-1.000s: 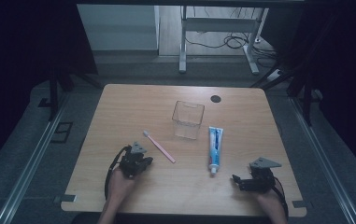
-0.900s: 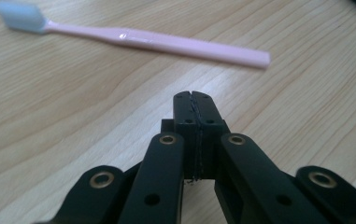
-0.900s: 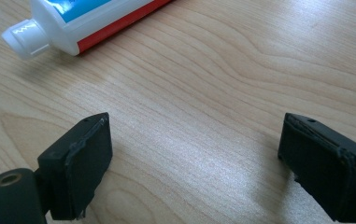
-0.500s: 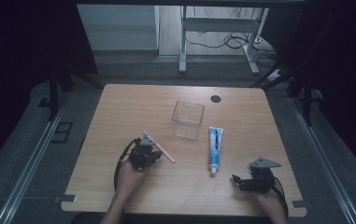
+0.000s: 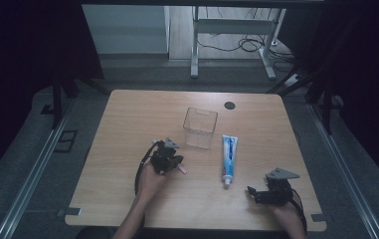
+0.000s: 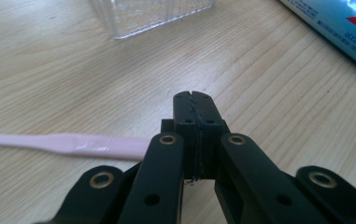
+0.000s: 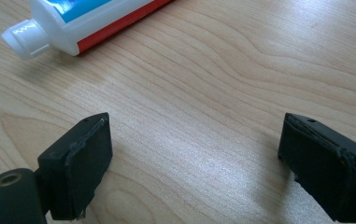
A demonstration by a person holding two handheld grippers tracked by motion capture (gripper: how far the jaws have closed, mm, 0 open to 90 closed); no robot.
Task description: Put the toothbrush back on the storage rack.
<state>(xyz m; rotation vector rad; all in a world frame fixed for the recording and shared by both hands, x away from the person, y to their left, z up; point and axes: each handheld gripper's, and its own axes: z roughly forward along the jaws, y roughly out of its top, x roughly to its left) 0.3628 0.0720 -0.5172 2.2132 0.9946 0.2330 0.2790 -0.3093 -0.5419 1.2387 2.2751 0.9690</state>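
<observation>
A pink toothbrush (image 5: 181,170) lies on the wooden table (image 5: 127,119), mostly covered by my left gripper (image 5: 167,157), which hovers over it. In the left gripper view the jaws (image 6: 195,100) are pressed together with nothing between them, and the toothbrush (image 6: 63,144) runs off to the left beneath them. A clear plastic box (image 5: 200,128) stands upright just beyond, with a blue-and-white toothpaste tube (image 5: 229,157) lying to its right, cap toward me. My right gripper (image 5: 256,194) rests near the front right edge. Its jaws (image 7: 194,154) stand wide apart over bare wood, the toothpaste tube (image 7: 73,23) a little ahead.
A black round grommet (image 5: 230,105) sits near the table's far edge. Dark floor, rails and a metal frame surround the table. In the left gripper view the clear box (image 6: 152,14) is close ahead and the toothpaste tube (image 6: 339,28) is at the upper right.
My left gripper has moved forward and to the right, from beside the toothbrush to over it. The right gripper has stayed in place.
</observation>
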